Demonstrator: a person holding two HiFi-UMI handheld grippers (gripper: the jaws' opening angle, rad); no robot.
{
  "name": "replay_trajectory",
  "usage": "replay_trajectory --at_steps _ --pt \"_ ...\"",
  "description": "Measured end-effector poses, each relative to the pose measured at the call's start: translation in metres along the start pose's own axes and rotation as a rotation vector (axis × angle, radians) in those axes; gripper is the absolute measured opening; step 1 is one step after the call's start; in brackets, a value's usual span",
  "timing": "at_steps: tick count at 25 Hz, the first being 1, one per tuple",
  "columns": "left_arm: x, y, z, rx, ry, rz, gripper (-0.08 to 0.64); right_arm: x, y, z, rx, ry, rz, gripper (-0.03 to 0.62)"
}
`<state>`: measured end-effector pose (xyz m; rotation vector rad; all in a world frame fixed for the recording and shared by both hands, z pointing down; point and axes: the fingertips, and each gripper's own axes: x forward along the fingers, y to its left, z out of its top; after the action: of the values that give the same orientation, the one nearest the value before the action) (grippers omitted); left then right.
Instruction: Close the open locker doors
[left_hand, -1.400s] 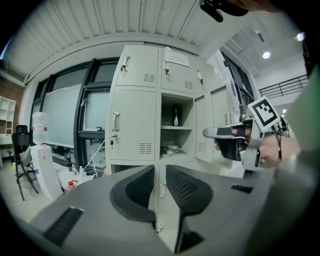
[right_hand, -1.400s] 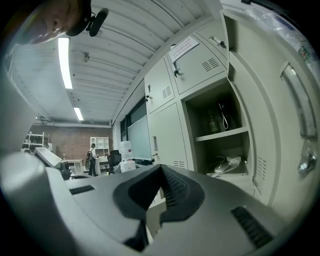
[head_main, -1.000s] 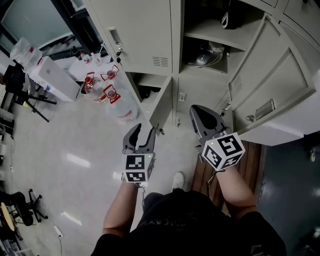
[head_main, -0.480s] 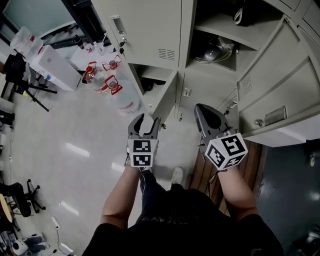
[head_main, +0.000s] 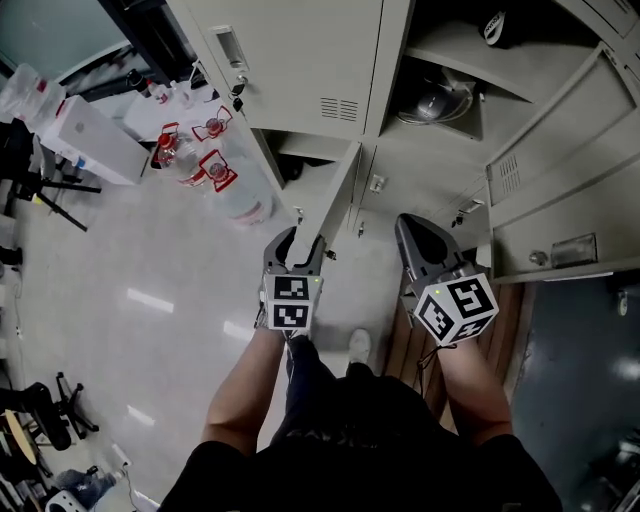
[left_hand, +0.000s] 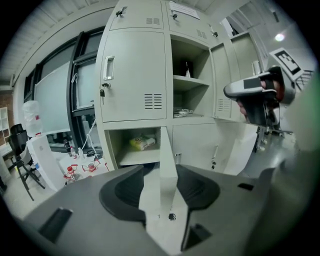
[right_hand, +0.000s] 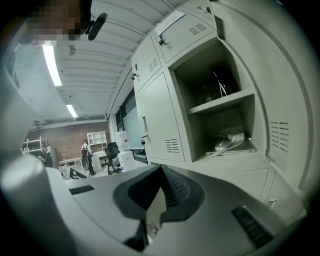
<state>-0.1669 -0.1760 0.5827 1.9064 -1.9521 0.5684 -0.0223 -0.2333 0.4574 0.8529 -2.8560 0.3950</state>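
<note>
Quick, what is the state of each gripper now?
Left gripper: open, jaws just widened, door edge between them, not gripped.
Right gripper: shut, empty.

An office-like workroom or lab: a bank of beige metal lockers (head_main: 300, 60) stands on a glossy pale floor (head_main: 120, 300); water-cooler bottles (head_main: 215, 175) sit beside it; an office chair (right_hand: 111, 150), a brick wall (right_hand: 65, 134) and ceiling strip lights (right_hand: 51, 62) show beyond.
</note>
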Motion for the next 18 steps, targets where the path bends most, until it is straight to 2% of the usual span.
replay_trajectory --at_steps 2,6,18 --pt "0.003 0.009 0.0 -0.01 -0.004 -0.003 0.191 0.01 0.002 -0.003 0.01 0.01 -0.007 0.0" --pt "0.008 0.034 0.002 -0.032 -0.014 0.021 0.119 0.031 0.007 -0.006 0.022 0.024 -0.014 0.0" --pt "0.03 0.089 0.01 0.011 -0.019 -0.02 0.14 0.072 0.017 -0.014 0.061 0.043 -0.065 0.0"
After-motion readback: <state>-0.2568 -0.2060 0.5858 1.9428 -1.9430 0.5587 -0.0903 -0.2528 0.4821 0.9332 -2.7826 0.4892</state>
